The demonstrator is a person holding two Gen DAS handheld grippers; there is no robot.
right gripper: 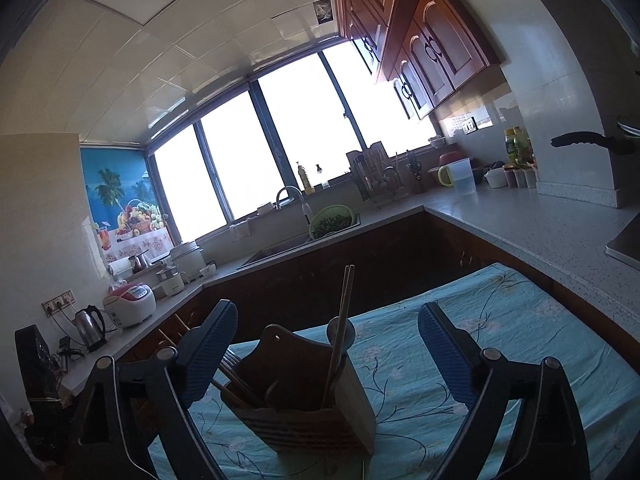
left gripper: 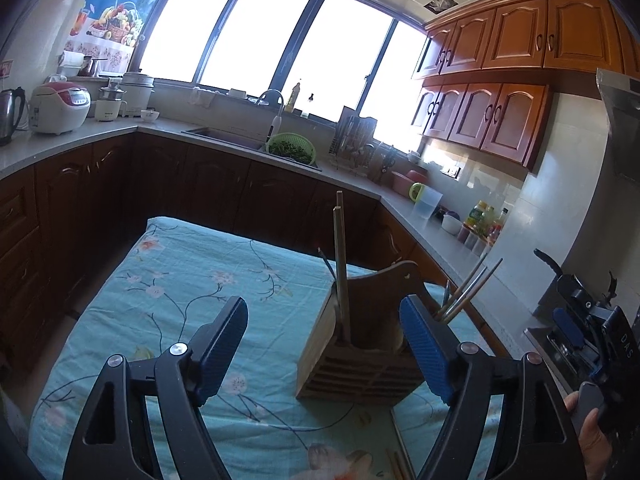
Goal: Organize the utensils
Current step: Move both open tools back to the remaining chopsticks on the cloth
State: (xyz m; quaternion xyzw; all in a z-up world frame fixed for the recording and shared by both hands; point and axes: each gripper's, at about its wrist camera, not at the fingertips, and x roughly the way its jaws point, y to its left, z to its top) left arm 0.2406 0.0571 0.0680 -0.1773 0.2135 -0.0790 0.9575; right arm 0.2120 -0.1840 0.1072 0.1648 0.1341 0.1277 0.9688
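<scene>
Chopsticks point(right gripper: 340, 332), thin stiff wood, light, slippery; pinch mid-shaft above slatted wooden holder point(right gripper: 316, 412). Left gripper point(left gripper: 324, 354) and right gripper point(right gripper: 326, 354) jaws apart, empty.

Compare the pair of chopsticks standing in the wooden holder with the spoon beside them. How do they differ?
In the right wrist view, the chopsticks are thin, straight wooden sticks; the spoon is grey, with a round end. The chopsticks rise well above the wooden holder; the spoon only just clears its rim. Both stand in the same compartment.

Home kitchen; sink point(left gripper: 224, 136), wooden cabinets point(left gripper: 516, 40), rice cooker point(left gripper: 60, 107), kettle point(right gripper: 90, 326)
</scene>
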